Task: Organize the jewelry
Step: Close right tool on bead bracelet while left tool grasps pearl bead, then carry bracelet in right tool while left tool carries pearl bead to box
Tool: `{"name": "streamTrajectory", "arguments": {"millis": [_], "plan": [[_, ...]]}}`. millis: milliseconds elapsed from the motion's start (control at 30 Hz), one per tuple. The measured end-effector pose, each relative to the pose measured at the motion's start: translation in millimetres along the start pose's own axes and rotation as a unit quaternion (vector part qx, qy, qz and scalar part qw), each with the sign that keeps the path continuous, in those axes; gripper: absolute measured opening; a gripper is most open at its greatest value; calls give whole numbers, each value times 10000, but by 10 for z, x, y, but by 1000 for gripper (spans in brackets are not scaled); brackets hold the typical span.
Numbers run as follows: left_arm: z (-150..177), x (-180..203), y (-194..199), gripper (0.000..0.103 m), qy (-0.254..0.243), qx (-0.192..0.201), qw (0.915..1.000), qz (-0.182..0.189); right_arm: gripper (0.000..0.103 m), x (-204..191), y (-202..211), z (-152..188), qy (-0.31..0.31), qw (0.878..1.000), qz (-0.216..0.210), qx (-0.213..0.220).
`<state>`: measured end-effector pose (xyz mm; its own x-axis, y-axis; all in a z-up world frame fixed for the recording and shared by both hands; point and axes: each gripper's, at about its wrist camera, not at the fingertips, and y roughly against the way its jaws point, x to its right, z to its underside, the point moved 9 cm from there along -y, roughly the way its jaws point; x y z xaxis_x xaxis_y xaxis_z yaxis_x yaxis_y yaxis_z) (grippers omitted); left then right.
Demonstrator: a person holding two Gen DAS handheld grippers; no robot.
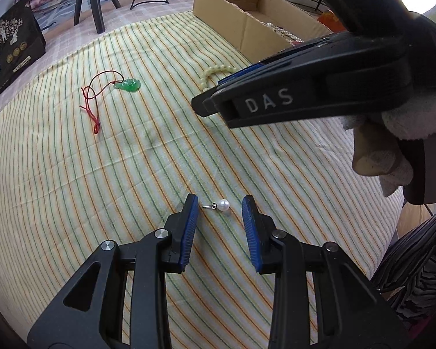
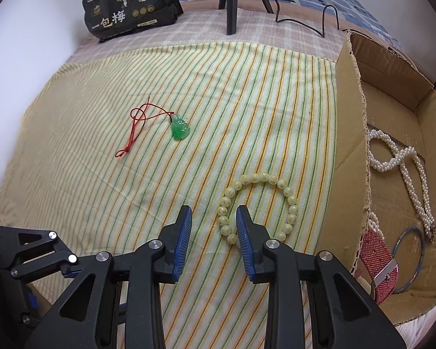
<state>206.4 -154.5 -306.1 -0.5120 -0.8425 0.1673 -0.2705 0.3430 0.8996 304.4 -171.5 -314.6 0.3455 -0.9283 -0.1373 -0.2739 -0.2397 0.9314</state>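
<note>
A white pearl stud earring [image 1: 222, 203] lies on the striped cloth [image 1: 101, 174] between the tips of my left gripper [image 1: 220, 202]. Its jaws stand open, with neither pad touching the pearl. A bracelet of pale yellow beads [image 2: 258, 178] lies beside the cardboard box [image 2: 346, 145]. My right gripper [image 2: 213, 213] is open over the bracelet's left arc: the right finger is inside the ring and the left finger outside it. In the left wrist view the right gripper [image 1: 209, 96] hides part of the bracelet [image 1: 215, 71]. A green pendant [image 2: 179, 128] on a red cord lies farther off.
The open box holds a pearl necklace [image 2: 392, 157], a red sparkly piece [image 2: 378, 264] and a thin metal bangle [image 2: 411, 261]. A black snack bag [image 2: 130, 8], tripod legs [image 2: 229, 3] and a black cable [image 2: 305, 20] are at the far edge.
</note>
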Motion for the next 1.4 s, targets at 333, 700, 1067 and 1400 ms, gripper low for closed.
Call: {"name": "streamTrajectory", "arguments": {"millis": [333, 700, 1067, 1400], "plan": [[23, -42, -61, 17, 9, -5, 9999, -134, 24, 30, -38, 17, 201, 9995, 238, -57], [52, -35, -3, 16, -3, 93, 9998, -186, 6, 68, -53, 32, 237, 9991, 338, 15], [9, -91, 249, 16, 200, 357, 9990, -204, 6, 108, 204, -87, -123, 9992, -19, 381], [-103, -76, 548, 16, 299, 706, 9969, -147, 6, 118, 554, -288, -325, 9953, -292, 861]]}}
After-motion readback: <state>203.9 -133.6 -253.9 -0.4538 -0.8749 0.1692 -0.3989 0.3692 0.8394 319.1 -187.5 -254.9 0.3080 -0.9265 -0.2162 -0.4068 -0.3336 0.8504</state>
